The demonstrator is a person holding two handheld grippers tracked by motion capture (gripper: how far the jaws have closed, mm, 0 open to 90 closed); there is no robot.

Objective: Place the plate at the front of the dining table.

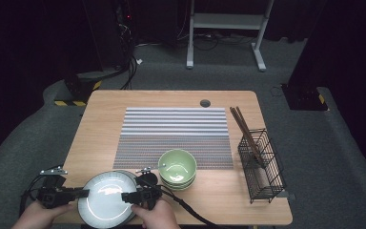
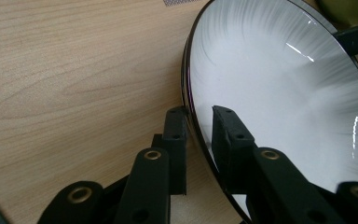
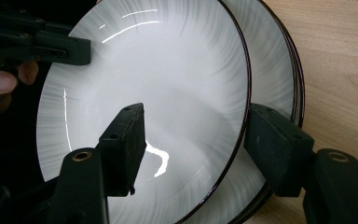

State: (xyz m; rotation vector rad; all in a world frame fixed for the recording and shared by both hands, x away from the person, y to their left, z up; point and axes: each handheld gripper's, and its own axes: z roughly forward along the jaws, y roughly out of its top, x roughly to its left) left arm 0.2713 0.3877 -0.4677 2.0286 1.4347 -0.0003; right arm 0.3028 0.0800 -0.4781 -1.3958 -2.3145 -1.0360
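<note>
The top white plate (image 1: 107, 200) sits on a stack at the table's (image 1: 100, 124) six o'clock edge. The left gripper (image 2: 199, 122) pinches its nine o'clock rim (narrow jaws); the right gripper (image 3: 193, 135) straddles the three o'clock rim, jaws wide, not pressing.

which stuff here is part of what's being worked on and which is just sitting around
In the job: top plate, plate stack under it, left tool, right tool.

Lying about: green bowls, striped mat, wire basket, chopsticks.
</note>
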